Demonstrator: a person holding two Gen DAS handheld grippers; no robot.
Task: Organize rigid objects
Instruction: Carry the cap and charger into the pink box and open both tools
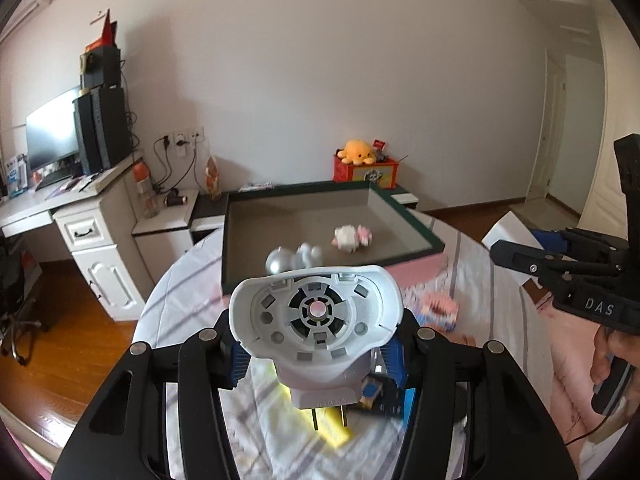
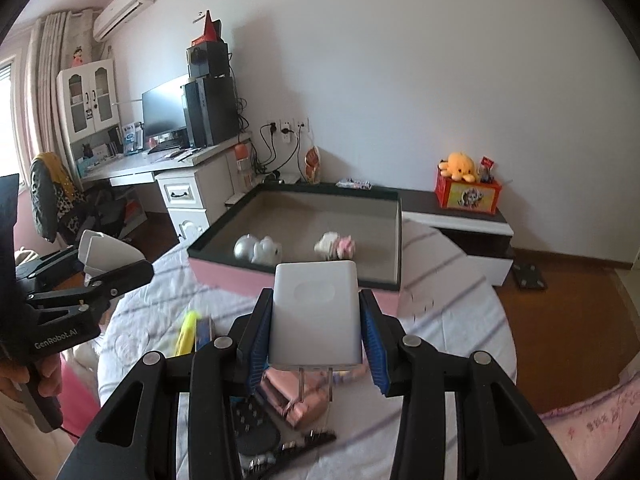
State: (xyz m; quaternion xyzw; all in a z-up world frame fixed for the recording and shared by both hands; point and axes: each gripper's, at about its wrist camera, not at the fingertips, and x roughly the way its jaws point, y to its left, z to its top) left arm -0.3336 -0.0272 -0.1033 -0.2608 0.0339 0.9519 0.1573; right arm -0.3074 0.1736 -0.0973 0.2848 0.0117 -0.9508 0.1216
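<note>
I see a white plug-in device [image 1: 316, 320] between my left gripper's [image 1: 318, 364] blue pads and a white charger [image 2: 314, 312] in my right gripper [image 2: 316, 344], both black. The tray [image 2: 394, 236] is dark-rimmed, pink-sided, grey inside; the tablecloth [image 2: 452, 280] is white with grey stripes.

White walls [image 2: 400, 60], wooden floor [image 2: 560, 320]; a white desk [image 2: 192, 164] bears a monitor [image 2: 164, 110]; an air conditioner [image 2: 124, 8] hangs above the curtains [image 2: 44, 80].
</note>
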